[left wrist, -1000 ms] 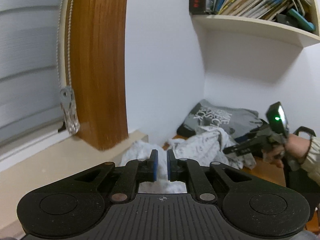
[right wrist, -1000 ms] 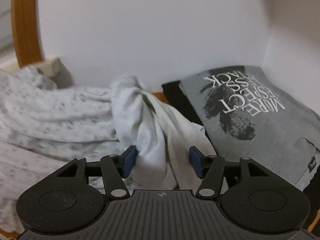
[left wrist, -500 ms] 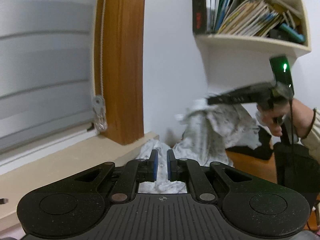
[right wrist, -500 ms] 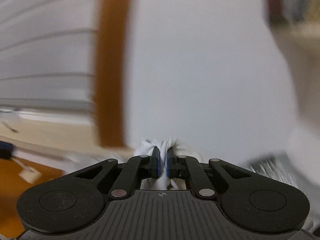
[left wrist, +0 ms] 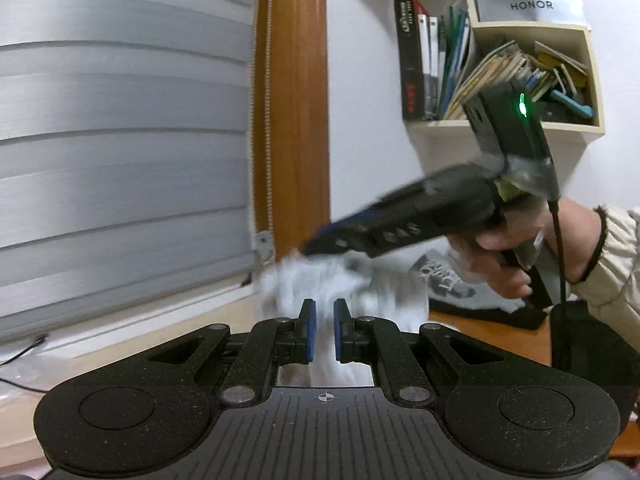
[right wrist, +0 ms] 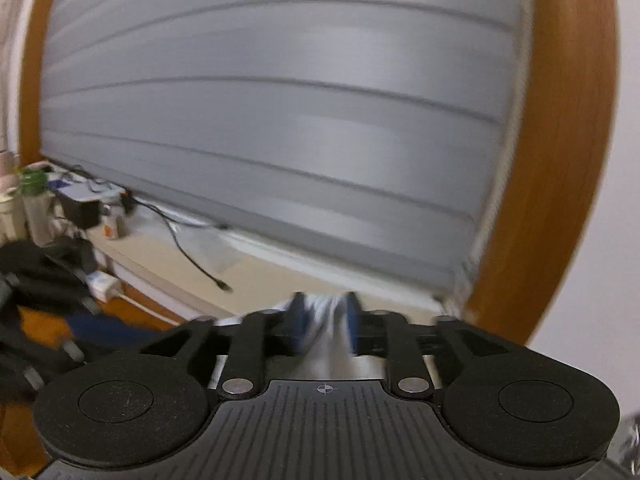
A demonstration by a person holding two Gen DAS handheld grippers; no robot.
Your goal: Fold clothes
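Note:
A white patterned garment (left wrist: 320, 280) hangs blurred in front of the window sill. My left gripper (left wrist: 325, 330) is shut on a fold of it, and white cloth shows between the blue pads. The right gripper (left wrist: 312, 246), held by a hand (left wrist: 504, 256), reaches in from the right just above the garment. In the right wrist view the right gripper (right wrist: 325, 320) is blurred. Its jaws are opening with a strip of the white garment (right wrist: 326, 340) still between them. A folded grey printed T-shirt (left wrist: 444, 280) lies on the wooden table (left wrist: 500, 332) behind.
A grey window blind (left wrist: 120, 140) with a wooden frame (left wrist: 296, 120) fills the left. Wall shelves (left wrist: 500, 124) hold books and a white bag. The sill (right wrist: 192, 256) carries a cable. Clutter and dark bags (right wrist: 44, 280) stand at the far left.
The right gripper closed on the white garment, lifted it and swung left from the grey T-shirt toward the window, then its jaws parted. The left gripper also moved, still shut on the cloth.

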